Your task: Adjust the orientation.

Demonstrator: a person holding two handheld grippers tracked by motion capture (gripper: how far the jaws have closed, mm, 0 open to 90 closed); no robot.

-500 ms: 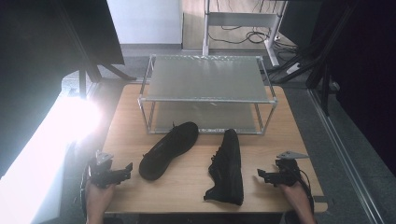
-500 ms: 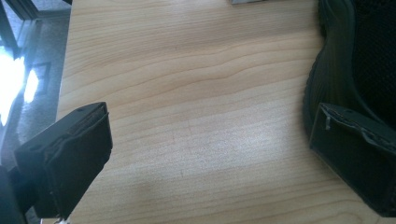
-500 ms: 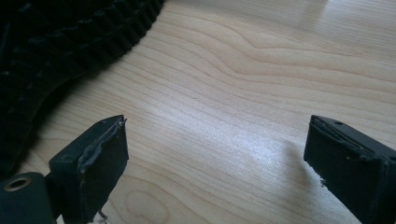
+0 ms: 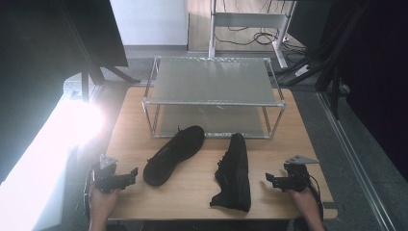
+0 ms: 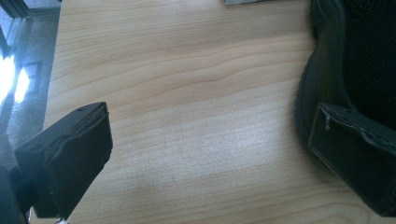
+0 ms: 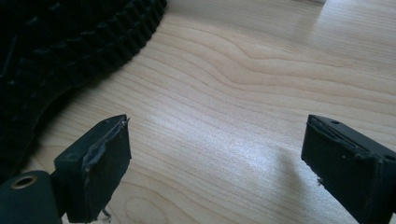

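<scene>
Nothing seems to be shifting since before. Both my left gripper (image 4: 129,174) and right gripper (image 4: 270,180) are resting released, flanking two black shoes (image 4: 174,154) on the table (image 4: 192,192).

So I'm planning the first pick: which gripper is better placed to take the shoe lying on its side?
Probably the right gripper: it sits open beside the tipped shoe, whose sole faces it. The left gripper, also open, is next to the other shoe.
</scene>
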